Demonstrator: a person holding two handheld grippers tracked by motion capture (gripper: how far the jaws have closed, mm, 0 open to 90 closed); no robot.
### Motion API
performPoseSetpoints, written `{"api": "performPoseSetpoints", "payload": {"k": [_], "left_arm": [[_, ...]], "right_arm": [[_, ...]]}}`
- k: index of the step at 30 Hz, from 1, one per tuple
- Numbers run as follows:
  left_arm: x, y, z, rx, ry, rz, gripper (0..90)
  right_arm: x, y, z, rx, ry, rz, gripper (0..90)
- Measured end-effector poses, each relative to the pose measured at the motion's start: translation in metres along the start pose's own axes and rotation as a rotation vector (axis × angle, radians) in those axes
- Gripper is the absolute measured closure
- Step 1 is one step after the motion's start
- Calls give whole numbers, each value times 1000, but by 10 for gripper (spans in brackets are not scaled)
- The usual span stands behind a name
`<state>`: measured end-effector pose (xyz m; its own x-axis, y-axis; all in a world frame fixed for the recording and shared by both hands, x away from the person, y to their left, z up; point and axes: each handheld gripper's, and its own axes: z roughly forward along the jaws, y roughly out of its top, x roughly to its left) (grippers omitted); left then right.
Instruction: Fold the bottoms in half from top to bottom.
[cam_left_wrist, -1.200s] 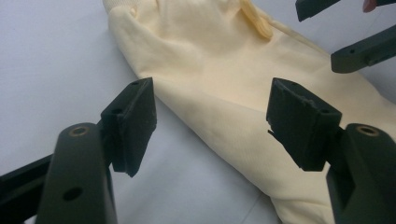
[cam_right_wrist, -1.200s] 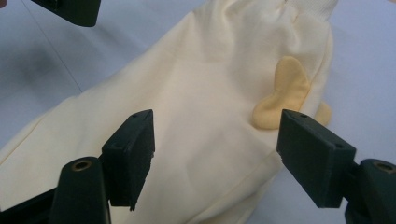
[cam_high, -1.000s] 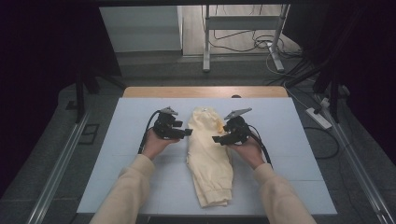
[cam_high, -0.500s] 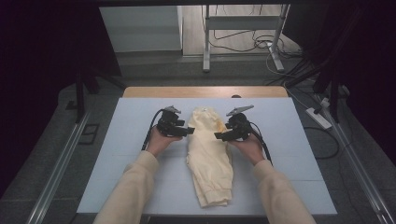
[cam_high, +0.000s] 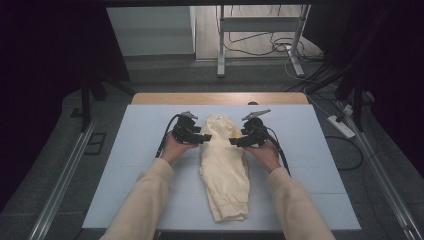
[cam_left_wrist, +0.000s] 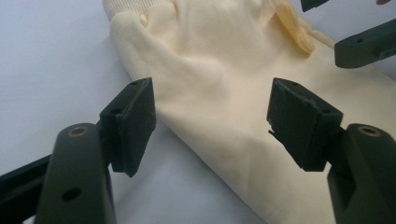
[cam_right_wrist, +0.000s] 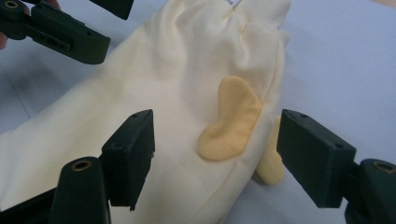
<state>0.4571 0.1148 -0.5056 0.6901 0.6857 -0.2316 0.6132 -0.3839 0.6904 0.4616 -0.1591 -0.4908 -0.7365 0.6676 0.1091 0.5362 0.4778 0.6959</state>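
Observation:
A cream-yellow folded garment (cam_high: 225, 165) lies lengthwise down the middle of the light blue table (cam_high: 140, 165). My left gripper (cam_high: 202, 137) stands open at its upper left edge, and the cloth (cam_left_wrist: 219, 84) lies beneath and beyond the open jaws (cam_left_wrist: 210, 112) without touching the pads. My right gripper (cam_high: 234, 141) stands open at the upper right edge. Between its jaws (cam_right_wrist: 217, 144) shows a darker yellow ear-shaped patch (cam_right_wrist: 231, 119) on the garment (cam_right_wrist: 177, 84). Each gripper view also catches the other gripper farther off (cam_left_wrist: 364, 44) (cam_right_wrist: 60, 32).
A wooden strip (cam_high: 220, 98) borders the table's far edge. Beyond it are a metal frame's legs (cam_high: 220, 45) and loose cables (cam_high: 270, 47) on the floor. A white power strip (cam_high: 340, 126) lies on the floor at the right. Metal rails run along both sides.
My left gripper has shifted a little to the right, toward the garment. The right gripper and the garment have hardly moved.

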Motion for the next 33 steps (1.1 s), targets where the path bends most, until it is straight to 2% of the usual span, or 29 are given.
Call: {"api": "performPoseSetpoints", "payload": {"k": [8, 18, 25, 33], "left_arm": [[8, 2, 6, 1, 4, -18, 324], [13, -1, 19, 40, 13, -35, 331], [15, -3, 26, 69, 27, -52, 342], [18, -6, 29, 60, 5, -66, 402]], "right_arm": [[-12, 2, 8, 5, -11, 34, 278], [-19, 0, 18, 27, -10, 57, 277], [-18, -1, 25, 52, -30, 42, 292], [-18, -2, 33, 84, -47, 31, 294]]}}
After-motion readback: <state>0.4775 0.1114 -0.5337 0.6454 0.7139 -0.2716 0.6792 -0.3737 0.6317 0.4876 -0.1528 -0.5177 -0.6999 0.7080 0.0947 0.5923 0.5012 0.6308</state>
